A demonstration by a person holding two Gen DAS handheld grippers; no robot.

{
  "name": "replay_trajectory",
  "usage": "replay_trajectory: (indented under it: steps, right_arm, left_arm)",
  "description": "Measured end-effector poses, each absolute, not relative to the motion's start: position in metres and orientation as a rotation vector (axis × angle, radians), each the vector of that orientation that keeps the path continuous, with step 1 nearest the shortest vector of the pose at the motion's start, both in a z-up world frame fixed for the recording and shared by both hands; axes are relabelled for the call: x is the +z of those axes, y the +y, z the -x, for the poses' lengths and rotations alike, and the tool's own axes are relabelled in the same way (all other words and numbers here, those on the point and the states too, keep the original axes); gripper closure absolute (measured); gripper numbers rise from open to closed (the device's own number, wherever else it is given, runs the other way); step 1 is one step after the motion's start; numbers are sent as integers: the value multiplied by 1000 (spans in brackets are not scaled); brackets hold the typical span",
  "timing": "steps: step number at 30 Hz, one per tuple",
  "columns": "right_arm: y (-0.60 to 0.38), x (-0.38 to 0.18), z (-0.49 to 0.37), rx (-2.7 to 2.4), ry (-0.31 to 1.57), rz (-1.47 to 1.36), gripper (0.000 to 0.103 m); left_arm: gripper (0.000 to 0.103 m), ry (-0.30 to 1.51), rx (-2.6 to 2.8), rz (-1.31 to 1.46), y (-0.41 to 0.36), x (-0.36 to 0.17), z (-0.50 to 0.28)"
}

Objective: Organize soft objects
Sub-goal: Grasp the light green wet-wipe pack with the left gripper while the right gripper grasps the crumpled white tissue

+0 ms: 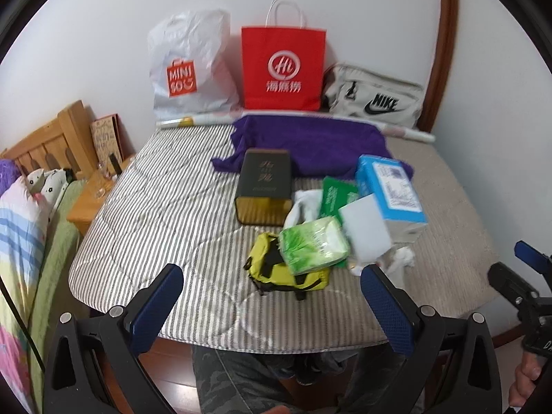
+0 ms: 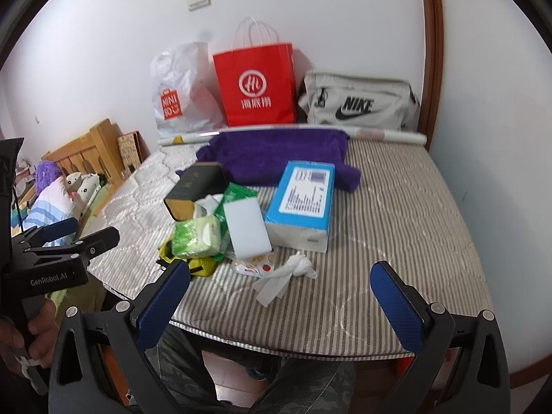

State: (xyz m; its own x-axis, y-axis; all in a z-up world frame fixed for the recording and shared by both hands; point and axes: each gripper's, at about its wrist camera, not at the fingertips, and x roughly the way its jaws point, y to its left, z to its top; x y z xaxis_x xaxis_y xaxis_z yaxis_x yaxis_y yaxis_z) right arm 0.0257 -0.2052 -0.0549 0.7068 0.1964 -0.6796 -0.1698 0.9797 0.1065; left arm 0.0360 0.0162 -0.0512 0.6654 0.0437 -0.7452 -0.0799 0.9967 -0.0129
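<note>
**On the striped mattress: soft stuff piled up ahead of both grippers**

Just ahead of the left gripper (image 1: 272, 288), whose blue fingers are spread wide and hold nothing, sits a yellow pouch (image 1: 276, 272) with a green tissue pack (image 1: 312, 243) lying on top. The right gripper (image 2: 279, 284) is spread apart and empty too, with a crumpled white tissue (image 2: 286, 274) right between its fingertips. Further out: a white sponge (image 2: 246, 229), a blue box (image 2: 303, 196), a dark box (image 1: 264, 181), and a purple towel (image 1: 310, 145) near the far wall

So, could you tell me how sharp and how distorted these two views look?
Left wrist view: mild motion blur on the green tissue pack and white sponge; door frame bows. Right wrist view: a bit sharper, same fisheye bending; even light, no glare.
</note>
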Motion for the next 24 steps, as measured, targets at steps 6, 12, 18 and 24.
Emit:
replay_trajectory:
  steps: [6,12,18,24]
  right_arm:
    - [-208,-89,-50,203,824,-51,0]
    - [-210,-121,-70,207,879,-52,0]
    - [-203,-156,-89,245,922,-26,1]
    - [-200,-183,-106,266,941,-57,2]
  left_arm:
    - [0,917,55,62,19,-82,-57]
    - [1,951,13,68,13,-106,-73]
    - [1,980,14,41,9,-126,-88]
    - [1,978,-29,79,14,-134,-98]
